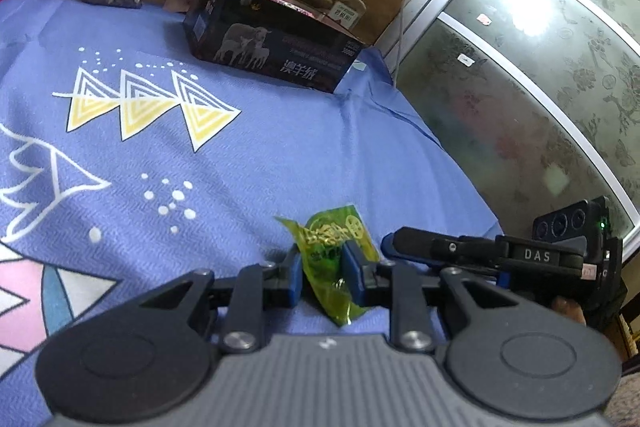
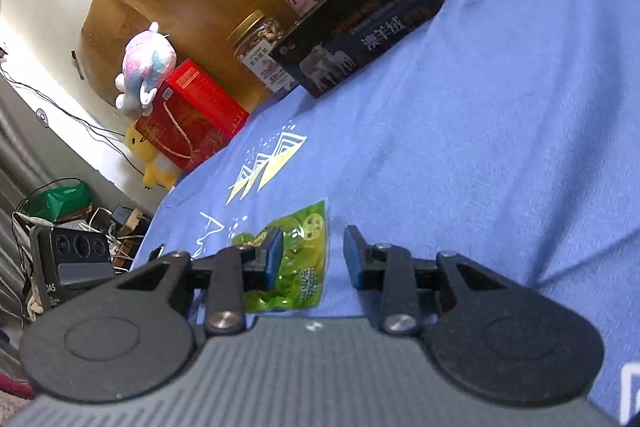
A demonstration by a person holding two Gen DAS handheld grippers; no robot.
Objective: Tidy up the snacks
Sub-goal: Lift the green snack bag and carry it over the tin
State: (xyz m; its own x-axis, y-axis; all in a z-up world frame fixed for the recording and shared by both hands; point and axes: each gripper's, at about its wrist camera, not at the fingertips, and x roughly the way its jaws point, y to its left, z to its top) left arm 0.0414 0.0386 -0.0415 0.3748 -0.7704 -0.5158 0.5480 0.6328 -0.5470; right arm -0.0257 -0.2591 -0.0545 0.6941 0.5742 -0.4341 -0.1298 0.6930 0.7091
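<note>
Left gripper (image 1: 322, 269) clamped on something (pads pressing), right gripper (image 2: 312, 259) with jaws apart.

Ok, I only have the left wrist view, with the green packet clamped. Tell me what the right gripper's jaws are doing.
Observer: The right gripper is open. The green packet overlaps one of its pads, and the other pad is clear of it.
Operator: Report what sits past my top-left corner.
Observer: A red gift box with a cord handle, just off the far edge of the blue cloth.
Operator: Name anything on or around that box.
Observer: A pastel plush toy rests against its top.
</note>
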